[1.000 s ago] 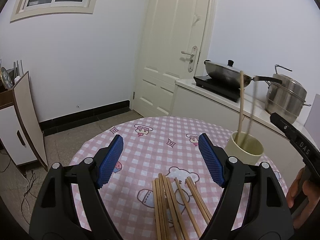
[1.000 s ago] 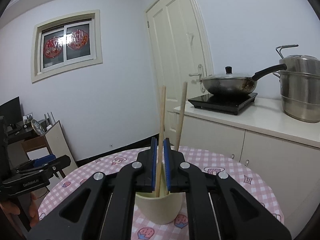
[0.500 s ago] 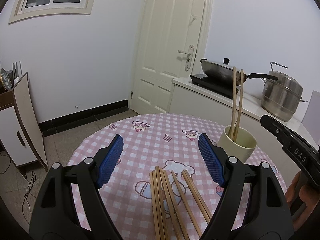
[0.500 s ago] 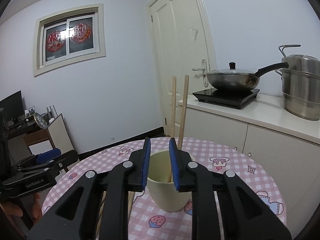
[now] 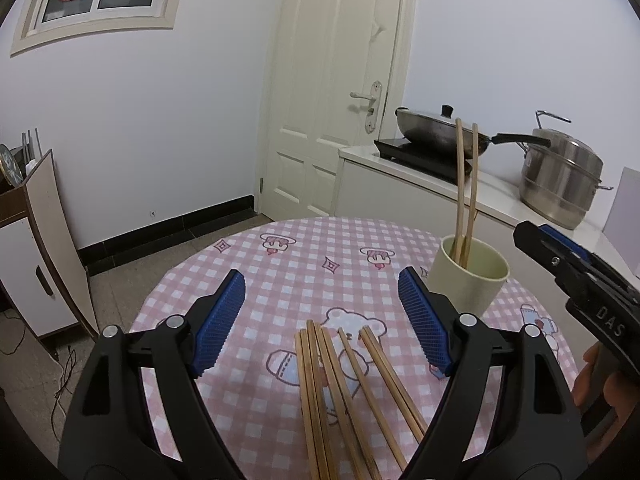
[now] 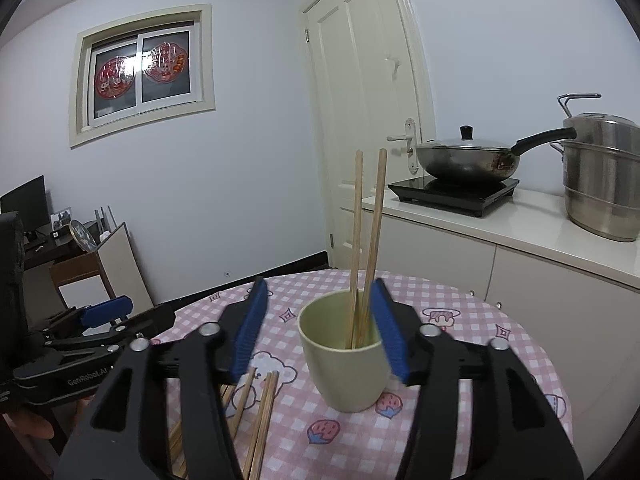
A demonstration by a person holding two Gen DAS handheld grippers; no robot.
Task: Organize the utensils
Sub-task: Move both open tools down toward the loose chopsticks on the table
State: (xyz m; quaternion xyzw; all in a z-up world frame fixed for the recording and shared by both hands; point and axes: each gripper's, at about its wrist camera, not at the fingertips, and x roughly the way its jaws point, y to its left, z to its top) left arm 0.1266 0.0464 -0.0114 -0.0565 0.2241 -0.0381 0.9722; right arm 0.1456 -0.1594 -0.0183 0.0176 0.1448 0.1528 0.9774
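In the right wrist view our right gripper (image 6: pixel 318 326) sits low in the centre of the frame, its jaws opening, the blue pads apart on either side of the pale green cup (image 6: pixel 344 364) and pressing on nothing. Two wooden chopsticks (image 6: pixel 366 240) stand in that cup, leaning on its far rim and rising to mid-frame, free of the pads. The cup rests on the round table (image 6: pixel 480 340) with its pink checked cloth.

In the left wrist view our left gripper (image 5: pixel 320 320) fills the lower half of the frame, its fingers spread wide and empty. Between and below them, at bottom centre, the loose chopsticks (image 5: pixel 344 392) lie flat on the cloth, side by side. The cup appears at centre right, just beyond the right-hand pad.
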